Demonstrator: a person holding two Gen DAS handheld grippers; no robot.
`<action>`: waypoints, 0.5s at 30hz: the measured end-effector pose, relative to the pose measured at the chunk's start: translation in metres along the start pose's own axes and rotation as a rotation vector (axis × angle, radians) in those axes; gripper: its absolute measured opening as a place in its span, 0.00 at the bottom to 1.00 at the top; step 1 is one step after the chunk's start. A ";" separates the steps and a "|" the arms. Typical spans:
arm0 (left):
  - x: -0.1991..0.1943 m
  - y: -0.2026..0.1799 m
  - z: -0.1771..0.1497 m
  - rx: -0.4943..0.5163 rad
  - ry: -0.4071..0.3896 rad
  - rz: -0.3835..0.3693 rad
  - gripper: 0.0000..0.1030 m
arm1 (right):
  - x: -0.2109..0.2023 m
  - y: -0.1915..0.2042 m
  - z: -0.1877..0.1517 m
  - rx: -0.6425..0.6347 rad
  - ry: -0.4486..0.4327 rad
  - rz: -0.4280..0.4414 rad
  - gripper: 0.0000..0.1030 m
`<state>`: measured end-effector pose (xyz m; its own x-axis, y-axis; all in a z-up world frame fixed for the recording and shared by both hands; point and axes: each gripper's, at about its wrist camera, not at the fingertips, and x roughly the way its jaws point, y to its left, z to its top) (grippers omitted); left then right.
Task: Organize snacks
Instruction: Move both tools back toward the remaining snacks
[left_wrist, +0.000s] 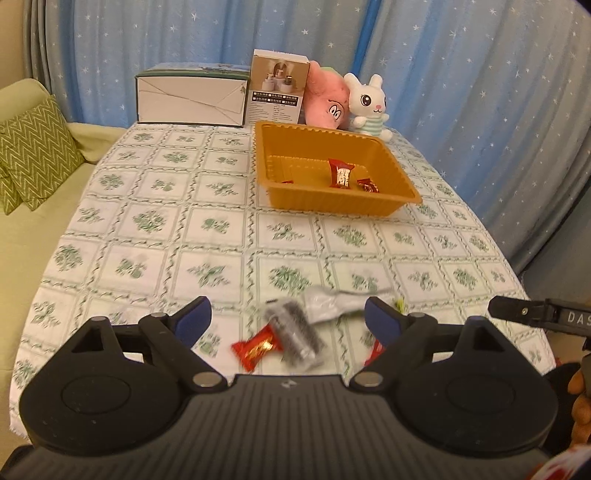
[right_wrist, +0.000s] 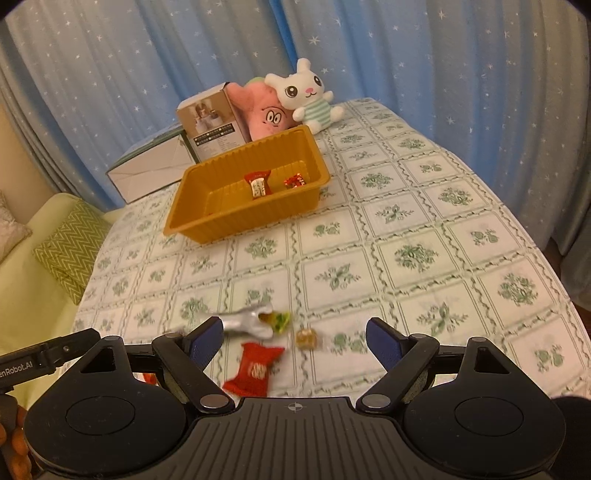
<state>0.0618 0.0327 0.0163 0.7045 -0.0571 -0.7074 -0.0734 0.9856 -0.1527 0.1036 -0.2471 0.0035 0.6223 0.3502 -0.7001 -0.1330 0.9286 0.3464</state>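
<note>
An orange plastic tray (left_wrist: 334, 208) (right_wrist: 221, 225) sits past the middle of the table with red-wrapped candies (left_wrist: 341, 173) (right_wrist: 258, 184) in it. Near the front edge lie loose snacks: a red candy (left_wrist: 256, 347), a clear pack of dark cookies (left_wrist: 295, 330), a silver wrapper (left_wrist: 332, 302) (right_wrist: 245, 323), a red wafer packet (right_wrist: 253, 369), a green-yellow candy (right_wrist: 279, 319) and a small brown candy (right_wrist: 307, 338). My left gripper (left_wrist: 288, 319) is open above the cookie pack. My right gripper (right_wrist: 295, 338) is open above the red packet.
A white box (left_wrist: 190, 96), a smaller product box (left_wrist: 277, 86), a pink plush (left_wrist: 327, 98) and a white rabbit plush (left_wrist: 367, 101) stand at the table's far edge. A green sofa with zigzag cushions (left_wrist: 35, 151) is on the left. Blue star curtains hang behind.
</note>
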 end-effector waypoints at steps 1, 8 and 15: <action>-0.003 0.000 -0.004 0.009 0.001 0.003 0.86 | -0.003 0.001 -0.003 -0.007 -0.003 -0.003 0.82; -0.008 0.001 -0.028 0.083 0.046 0.011 0.86 | -0.011 0.005 -0.026 -0.028 0.017 -0.014 0.82; -0.002 0.006 -0.039 0.102 0.092 0.013 0.86 | -0.003 0.008 -0.042 -0.042 0.069 -0.011 0.82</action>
<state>0.0326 0.0322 -0.0105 0.6356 -0.0536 -0.7702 -0.0066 0.9972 -0.0748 0.0683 -0.2358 -0.0182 0.5696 0.3467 -0.7452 -0.1600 0.9361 0.3132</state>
